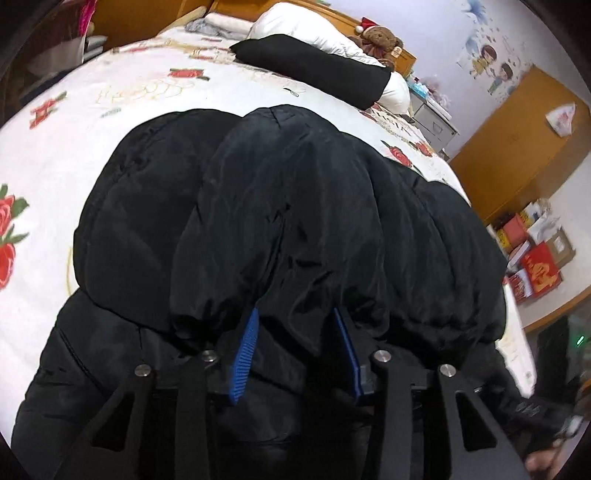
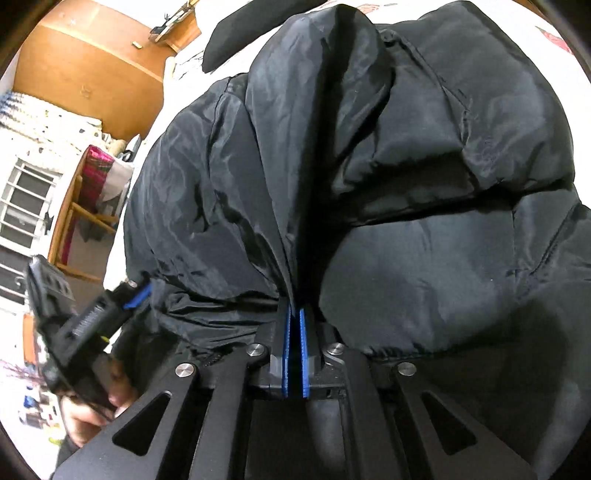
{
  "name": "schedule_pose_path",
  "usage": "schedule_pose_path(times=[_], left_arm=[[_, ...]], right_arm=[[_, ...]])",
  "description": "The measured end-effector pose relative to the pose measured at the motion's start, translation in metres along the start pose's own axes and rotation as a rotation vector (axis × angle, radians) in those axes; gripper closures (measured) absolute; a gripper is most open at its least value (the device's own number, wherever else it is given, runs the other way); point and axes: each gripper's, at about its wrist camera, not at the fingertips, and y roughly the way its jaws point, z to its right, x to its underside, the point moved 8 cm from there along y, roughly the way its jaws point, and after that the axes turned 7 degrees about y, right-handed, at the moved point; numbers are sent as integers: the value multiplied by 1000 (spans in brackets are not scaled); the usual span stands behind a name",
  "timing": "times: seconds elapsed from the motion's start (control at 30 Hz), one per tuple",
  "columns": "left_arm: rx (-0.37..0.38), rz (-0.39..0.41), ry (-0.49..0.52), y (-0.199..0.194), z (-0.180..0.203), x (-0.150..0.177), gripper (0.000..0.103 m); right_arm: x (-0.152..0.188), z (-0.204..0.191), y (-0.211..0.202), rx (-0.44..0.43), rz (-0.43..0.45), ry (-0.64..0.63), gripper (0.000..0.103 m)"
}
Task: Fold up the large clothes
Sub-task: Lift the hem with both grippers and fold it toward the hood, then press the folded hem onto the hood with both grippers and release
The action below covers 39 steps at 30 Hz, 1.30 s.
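On the bed [image 1: 92,110], the black jacket [image 1: 280,206] lay bunched so its hem could be folded over: the right hand-held gripper [image 2: 294,314] was pinched shut on a fold, the left hand-held gripper [image 1: 295,317] gaped around padding.

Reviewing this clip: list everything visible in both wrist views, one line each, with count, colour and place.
puffer jacket: one, black, bunched on the bed, nearest the cameras
bedspread: one, white with red roses, under the jacket
black garment: one, lying far across the pillow
pillow: one, white, at the headboard
teddy bear: one, brown, beside the pillow
boxes: several, mostly red, on the floor
left gripper: blue pads apart, jacket fabric between
right gripper: pads pinching a jacket fold
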Motion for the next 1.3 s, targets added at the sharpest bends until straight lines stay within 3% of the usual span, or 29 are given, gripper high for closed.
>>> schedule_pose_path(times=[0.1, 0.27, 0.43, 0.57, 0.6, 0.7, 0.9, 1.03, 1.17, 1.23, 1.3], left_arm=[[-33, -10, 27, -2, 4, 4, 62], [-27, -2, 20, -1, 0, 8, 62], [-19, 2, 16, -1, -3, 10, 62], [-14, 15, 23, -1, -6, 15, 63], [-17, 15, 27, -1, -6, 17, 63], [-30, 12, 40, 1, -5, 20, 63], [-62, -11, 67, -14, 2, 20, 63], [-45, 30, 58, -45, 7, 20, 64], [-23, 100, 85, -66, 18, 2, 64], [-27, 107, 129, -62, 24, -2, 64], [-32, 58, 152, -42, 23, 5, 64]], right_arm=[[-5, -2, -20, 5, 24, -4, 90], [-41, -28, -74, 15, 222, -101, 90], [-93, -31, -64, 69, 280, -135, 90], [-108, 20, -23, 189, 213, -81, 93], [-105, 33, -12, 203, 201, -81, 88], [-101, 41, -7, 178, 221, -87, 88], [-97, 16, -38, 213, 243, -90, 83], [-75, -32, -76, 78, 301, -184, 83], [-47, -65, -55, -7, 210, -282, 83], [-35, -60, -27, 26, 132, -290, 83], [-26, -40, -1, 79, 61, -273, 83]])
